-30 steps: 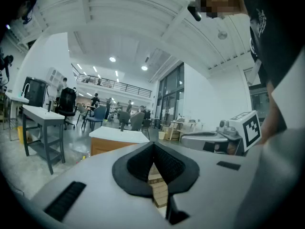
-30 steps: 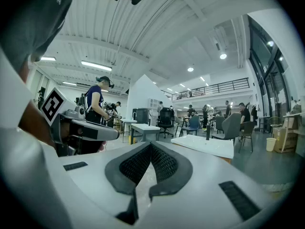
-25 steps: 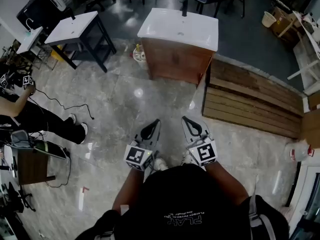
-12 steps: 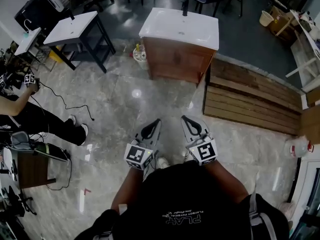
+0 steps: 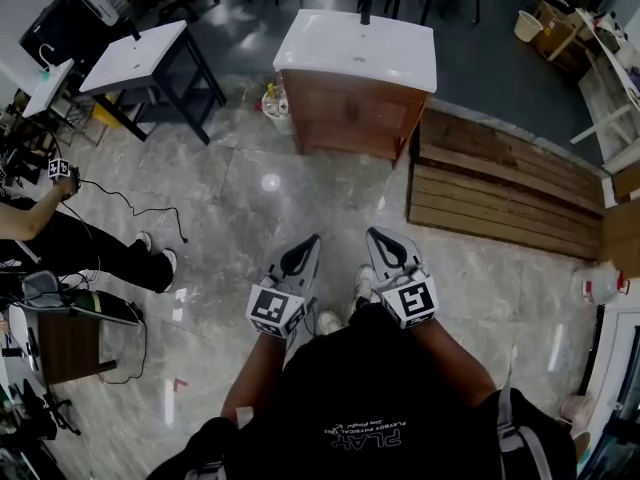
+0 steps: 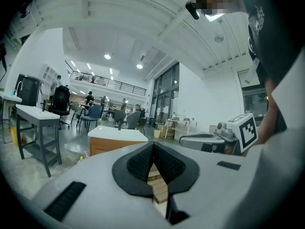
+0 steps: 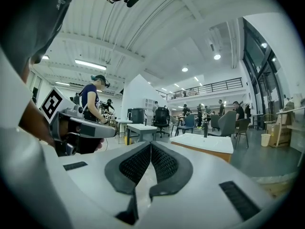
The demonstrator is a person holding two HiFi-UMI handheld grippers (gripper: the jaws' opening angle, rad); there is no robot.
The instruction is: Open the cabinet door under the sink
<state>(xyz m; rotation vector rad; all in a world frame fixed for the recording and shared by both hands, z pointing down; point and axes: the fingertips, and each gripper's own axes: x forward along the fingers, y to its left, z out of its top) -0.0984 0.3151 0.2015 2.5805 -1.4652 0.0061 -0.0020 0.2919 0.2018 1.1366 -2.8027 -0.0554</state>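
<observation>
The sink cabinet stands across the floor, brown wood under a white basin top with a black tap. Its front doors look closed. Both grippers are held level, side by side, well short of it and pointing toward it. My left gripper is shut with nothing in it. So is my right gripper, its pads meeting at the tip. The left gripper view looks over the shut left gripper at the cabinet. In the right gripper view the cabinet lies beyond the closed right gripper.
A white table on a dark frame stands left of the cabinet, with bottles on the floor between them. Wooden planks lie to the right. At the left are a person, a floor cable and a small table.
A shoe has come forward under the right gripper, and the cabinet sits slightly higher in the head view. Both grippers remain shut and side by side.
</observation>
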